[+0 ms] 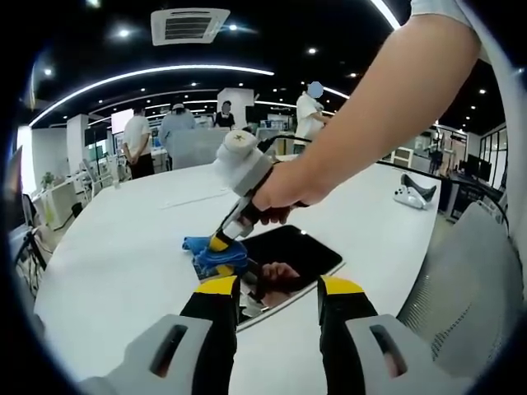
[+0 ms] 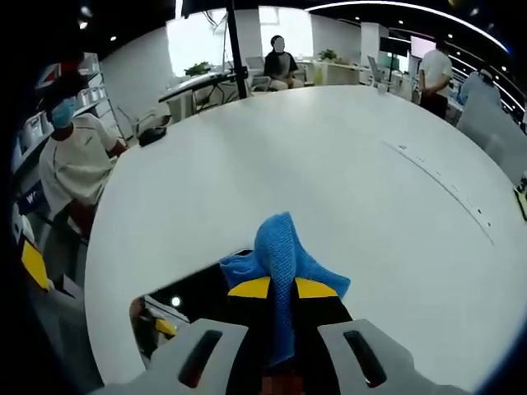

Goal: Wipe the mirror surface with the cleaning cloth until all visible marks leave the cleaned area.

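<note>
A wide white table (image 1: 123, 247) carried the work, and little else lay near it. In the left gripper view a dark stand (image 1: 418, 191) sat well apart at the far right edge, a mesh chair back (image 1: 461, 288) rose at the right, and people (image 1: 177, 123) stood beyond the table. In the right gripper view a seated person (image 2: 78, 169) was at the left edge and another (image 2: 280, 62) sat at the far side.

The mirror (image 1: 300, 259) lay flat on the table, a dark rectangle with its long axis running from near left to far right in the left gripper view; its glass reflected the hand above. Nothing stood between it and the left gripper (image 1: 278, 290), whose jaws were spread apart with nothing between them, hovering over the mirror's near edge.

A hand (image 1: 284, 193) held the right gripper (image 1: 221, 243) tilted down, tips on the mirror's far left corner. Its jaws were clamped on the cloth (image 1: 216, 257), a blue bunch pressed against the glass there. In the right gripper view the cloth (image 2: 280, 255) stood up between the closed jaws of that gripper (image 2: 280, 288), spilling forward over the mirror's (image 2: 193, 292) edge onto the table (image 2: 329, 164).
</note>
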The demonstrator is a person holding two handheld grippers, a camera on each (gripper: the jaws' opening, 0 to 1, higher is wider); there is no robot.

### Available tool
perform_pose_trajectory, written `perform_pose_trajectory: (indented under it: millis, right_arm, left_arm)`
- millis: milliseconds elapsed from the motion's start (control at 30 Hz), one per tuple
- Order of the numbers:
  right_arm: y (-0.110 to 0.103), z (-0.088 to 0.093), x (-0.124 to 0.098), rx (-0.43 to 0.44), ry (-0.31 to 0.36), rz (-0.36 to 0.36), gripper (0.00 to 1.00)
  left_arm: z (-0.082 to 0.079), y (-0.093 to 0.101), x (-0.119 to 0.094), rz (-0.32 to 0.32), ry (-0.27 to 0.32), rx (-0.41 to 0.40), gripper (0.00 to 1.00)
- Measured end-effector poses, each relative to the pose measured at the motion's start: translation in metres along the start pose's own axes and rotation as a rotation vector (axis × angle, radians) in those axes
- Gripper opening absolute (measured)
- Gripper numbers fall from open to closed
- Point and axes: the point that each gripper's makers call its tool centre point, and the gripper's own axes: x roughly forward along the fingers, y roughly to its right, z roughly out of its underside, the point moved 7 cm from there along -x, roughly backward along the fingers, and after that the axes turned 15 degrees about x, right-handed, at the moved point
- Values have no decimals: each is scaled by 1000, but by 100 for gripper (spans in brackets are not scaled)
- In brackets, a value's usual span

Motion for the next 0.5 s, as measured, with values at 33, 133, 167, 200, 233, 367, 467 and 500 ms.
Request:
perform_pose_trajectory:
  millis: [33, 133, 167, 200, 233, 367, 467, 500]
  right_arm:
    - [0, 0, -1, 0, -1, 1, 4]
    - [1, 1, -2, 1, -2, 4, 4]
    - [1, 2, -3, 4, -2, 5, 4]
    - [2, 2, -3, 5, -1, 6, 4]
    - [2, 2, -4, 6, -1, 7, 4]
    - [3, 4, -6, 12, -1, 11, 4]
    - [5, 5, -7, 16, 0, 12, 4]
    - [5, 5, -7, 16, 0, 13, 4]
  left_arm:
    - [0, 0, 0, 1, 0, 0, 37]
    - [0, 0, 0, 2, 0, 1, 37]
    - [0, 0, 0, 2, -1, 1, 37]
    - [0, 0, 0, 2, -1, 1, 37]
    - [0, 0, 0, 3, -1, 1, 37]
    - [-1, 0, 0, 4, -1, 2, 37]
    - [-1, 1, 0, 4, -2, 2, 37]
    - [-1, 1, 0, 3, -2, 3, 37]
